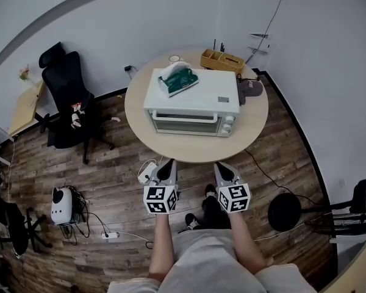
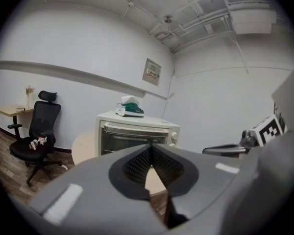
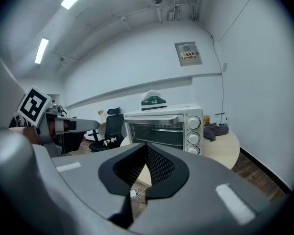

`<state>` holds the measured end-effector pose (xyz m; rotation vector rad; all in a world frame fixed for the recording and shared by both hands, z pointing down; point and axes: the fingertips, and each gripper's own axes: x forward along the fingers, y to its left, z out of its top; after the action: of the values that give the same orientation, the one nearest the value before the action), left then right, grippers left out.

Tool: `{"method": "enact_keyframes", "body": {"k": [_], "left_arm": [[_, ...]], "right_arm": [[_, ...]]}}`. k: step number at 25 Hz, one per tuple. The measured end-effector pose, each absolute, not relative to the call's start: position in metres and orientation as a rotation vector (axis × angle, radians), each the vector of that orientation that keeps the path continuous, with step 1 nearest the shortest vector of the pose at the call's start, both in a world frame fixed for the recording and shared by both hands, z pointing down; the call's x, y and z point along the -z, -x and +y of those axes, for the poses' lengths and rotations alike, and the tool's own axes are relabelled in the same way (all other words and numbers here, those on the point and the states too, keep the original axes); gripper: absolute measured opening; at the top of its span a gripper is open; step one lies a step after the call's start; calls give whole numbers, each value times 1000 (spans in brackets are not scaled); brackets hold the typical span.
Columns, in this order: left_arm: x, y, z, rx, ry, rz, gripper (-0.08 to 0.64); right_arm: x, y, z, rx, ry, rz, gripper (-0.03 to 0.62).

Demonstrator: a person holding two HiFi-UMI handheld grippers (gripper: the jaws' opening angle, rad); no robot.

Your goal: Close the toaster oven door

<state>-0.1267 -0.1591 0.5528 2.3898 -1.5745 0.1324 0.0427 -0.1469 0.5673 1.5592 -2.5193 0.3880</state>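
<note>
L hand-held gripper (image 1: 169, 163) & R hand-held gripper (image 1: 223, 166), both clenched empty, off worktop (image 1: 189, 149) near edge; toaster oven (image 1: 192, 96) dead ahead, equidistant, door (image 1: 186, 124) looks shut.

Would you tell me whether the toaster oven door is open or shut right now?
Shut, it seems: the door stands upright, flush with the toaster oven front, with its handle at the top.

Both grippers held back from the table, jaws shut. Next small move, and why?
Probably ease the right gripper forward to press its shut jaws on the door near its handle. The toaster oven door stands upright and looks closed, but a slight gap can't be ruled out. That gripper and the left gripper are empty, short of the table.
</note>
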Motion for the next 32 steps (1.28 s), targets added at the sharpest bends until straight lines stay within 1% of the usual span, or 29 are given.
{"method": "enact_keyframes", "body": {"k": [32], "left_arm": [[-558,125,-156,-199,-2396,-1531,58]], "right_arm": [[-568,-41,-153,-381,-1520,-2538,0]]}}
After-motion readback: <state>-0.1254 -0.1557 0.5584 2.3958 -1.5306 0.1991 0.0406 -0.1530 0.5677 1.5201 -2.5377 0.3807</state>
